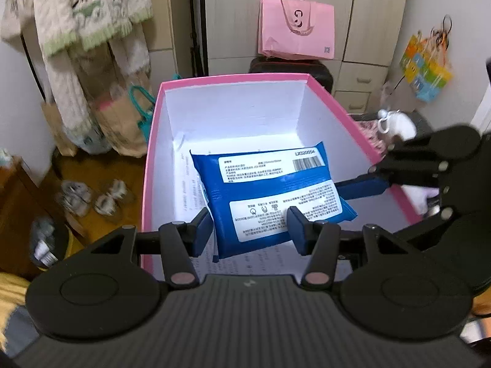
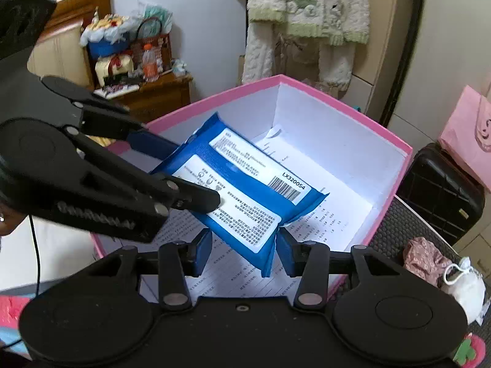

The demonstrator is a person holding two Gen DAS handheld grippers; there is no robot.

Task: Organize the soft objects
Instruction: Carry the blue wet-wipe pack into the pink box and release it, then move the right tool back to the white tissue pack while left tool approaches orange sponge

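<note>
Nearest, left gripper [image 1: 250, 214], black with blue pads, pinching the blue pack [image 1: 270, 184]: one pad against its left edge, the other down on the white label. Confirmed from the right wrist view, where one finger runs behind the pack and the other presses on its face.

Right gripper [image 2: 245, 239] likewise closed on the pack's near corner, a pad touching on either side. Grip judged firm, though the contact is partly hidden by the pack's own fold.

Between both sets of jaws, then, one pack, tilted, label up, carried two-handed. Looks to hang just above the floor of the box [image 1: 233, 77] rather than lie flat in it; hard to say for certain.

Ahead of the jaws and below: pink rim, white walls, a printed sheet [image 1: 190, 184] on the bottom, nothing else inside.

Right of the right jaws, outside the box on a dark mat [image 2: 399, 224]: pink pouch [image 2: 423, 257] and white pouch [image 2: 466, 288], touching each other, untouched by either gripper.

Judged early in the task. First item inside the walls but not yet released; setting down and letting go left to do. After that, probably both pouches to bring in beside it.
</note>
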